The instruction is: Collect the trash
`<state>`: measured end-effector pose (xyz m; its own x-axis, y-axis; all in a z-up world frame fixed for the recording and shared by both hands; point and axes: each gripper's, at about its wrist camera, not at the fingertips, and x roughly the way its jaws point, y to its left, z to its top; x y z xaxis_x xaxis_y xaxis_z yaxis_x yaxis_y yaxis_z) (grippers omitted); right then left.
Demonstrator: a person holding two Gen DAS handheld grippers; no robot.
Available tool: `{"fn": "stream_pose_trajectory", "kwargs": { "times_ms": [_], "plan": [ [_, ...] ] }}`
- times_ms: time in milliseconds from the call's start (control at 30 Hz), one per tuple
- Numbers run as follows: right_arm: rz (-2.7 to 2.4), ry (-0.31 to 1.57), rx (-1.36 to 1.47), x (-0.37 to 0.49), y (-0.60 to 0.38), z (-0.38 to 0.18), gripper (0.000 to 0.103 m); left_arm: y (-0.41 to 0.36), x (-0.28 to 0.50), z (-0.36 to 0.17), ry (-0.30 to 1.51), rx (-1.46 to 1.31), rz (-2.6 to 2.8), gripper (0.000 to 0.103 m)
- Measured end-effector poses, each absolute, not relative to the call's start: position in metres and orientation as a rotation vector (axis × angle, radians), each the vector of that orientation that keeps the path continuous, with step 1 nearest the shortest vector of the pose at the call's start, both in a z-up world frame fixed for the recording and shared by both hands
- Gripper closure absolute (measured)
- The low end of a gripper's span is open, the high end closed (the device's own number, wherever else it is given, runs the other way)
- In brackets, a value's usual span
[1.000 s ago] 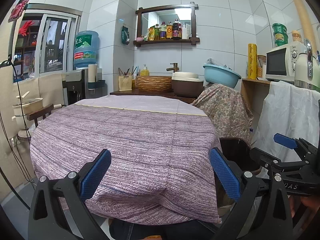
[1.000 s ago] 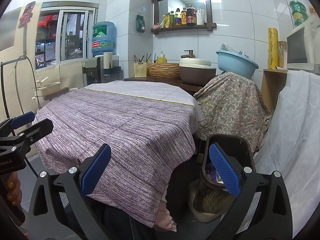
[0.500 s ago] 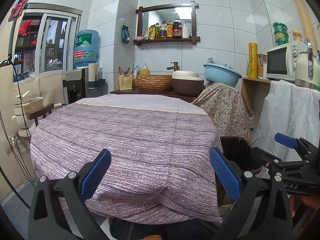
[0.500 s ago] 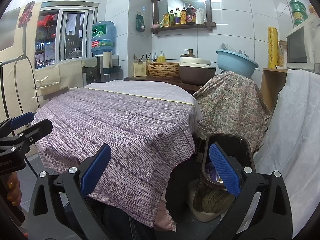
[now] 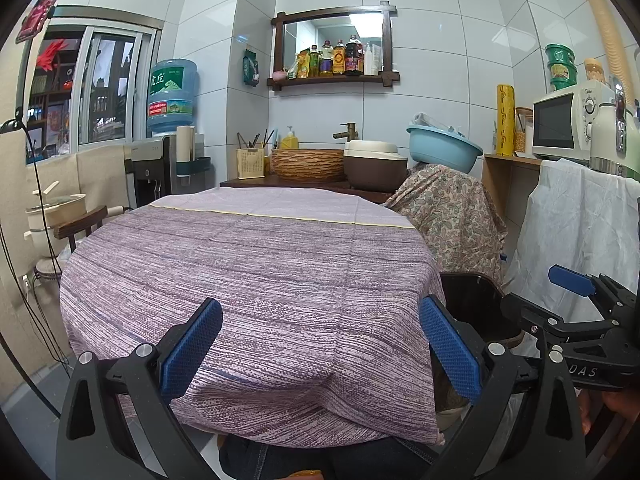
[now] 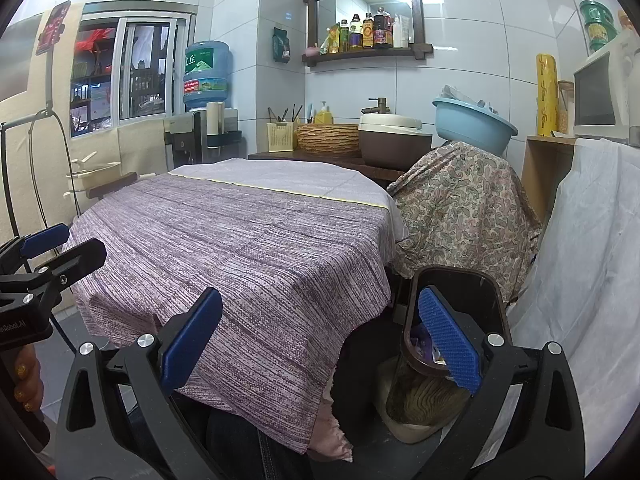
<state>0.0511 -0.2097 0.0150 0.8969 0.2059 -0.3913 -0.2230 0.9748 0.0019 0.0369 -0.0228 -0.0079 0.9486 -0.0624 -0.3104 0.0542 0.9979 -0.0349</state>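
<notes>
Peering into the trash bin (image 6: pixel 448 320), only the right view shows its contents.

I can't make out the trash bin's (image 6: pixel 452 280) contents, right finger (image 6: pixel 448 336) covers them; tbl legs hidden under cloth (image 5: pixel 248 272).

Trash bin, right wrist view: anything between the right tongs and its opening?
Nothing visible. The trash bin stands open beside the table, right behind the open, empty right tongs.
</notes>
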Motion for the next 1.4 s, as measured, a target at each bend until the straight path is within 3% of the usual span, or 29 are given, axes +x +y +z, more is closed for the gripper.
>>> {"fn": "stream_pose_trajectory", "kwargs": {
  "times_ms": [1400],
  "plan": [
    [0.217, 0.406, -0.044, 0.0527, -0.2117, 0.0132, 0.006, -0.0213, 0.0403, -0.0070, 0.325, -0.047, -0.042, 0.005]
  ]
}}
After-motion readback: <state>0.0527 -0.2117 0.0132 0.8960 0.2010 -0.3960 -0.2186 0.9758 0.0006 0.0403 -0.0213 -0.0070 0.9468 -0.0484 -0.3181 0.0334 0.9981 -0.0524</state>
